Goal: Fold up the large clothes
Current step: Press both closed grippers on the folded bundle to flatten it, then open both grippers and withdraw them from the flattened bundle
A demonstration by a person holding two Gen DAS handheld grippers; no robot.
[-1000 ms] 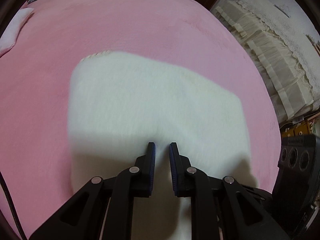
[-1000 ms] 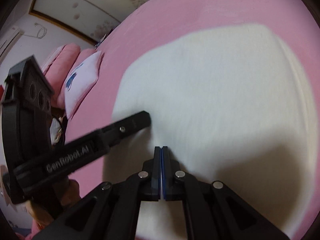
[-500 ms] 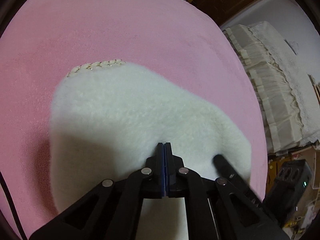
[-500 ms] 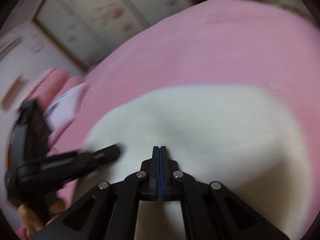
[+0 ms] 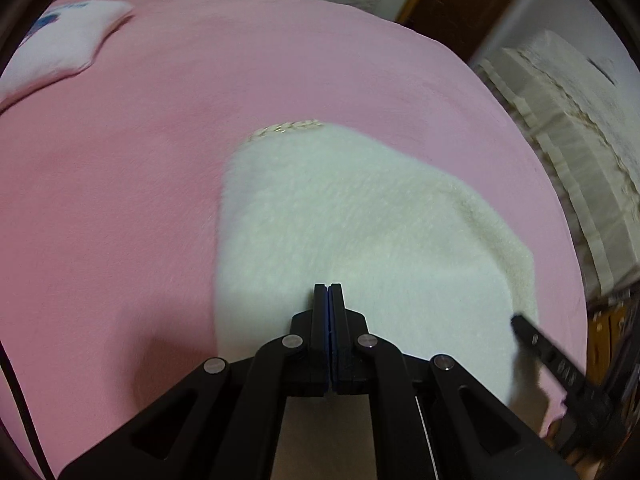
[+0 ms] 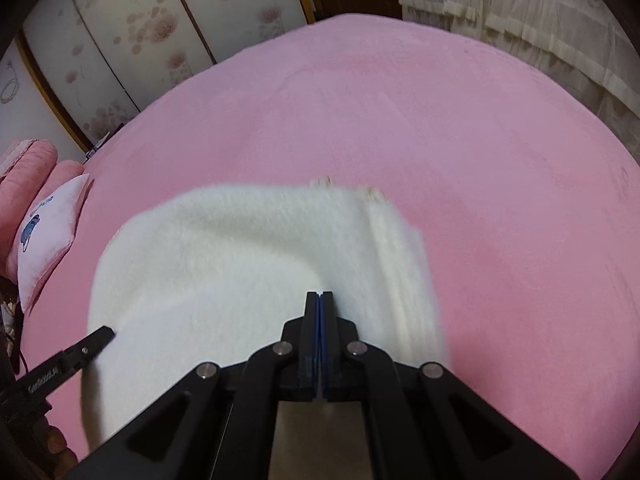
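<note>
My left claw (image 5: 328, 292) is pressed together on the near edge of the white fleece garment (image 5: 360, 232); my right claw (image 6: 319, 300) is likewise pressed together on the same edge, further along; the cloth runs back beneath both, so I judge each pinches it, though the pinched hem itself is hidden. The garment lies on the pink bed (image 5: 120, 200), its stitched trim (image 5: 288, 128) at the far end. I hold two points so the edge stays taut and level for the fold; the step in hand looks like carrying the near edge toward the trim. A printed pillow (image 6: 48, 236) rests well apart, left.
</note>
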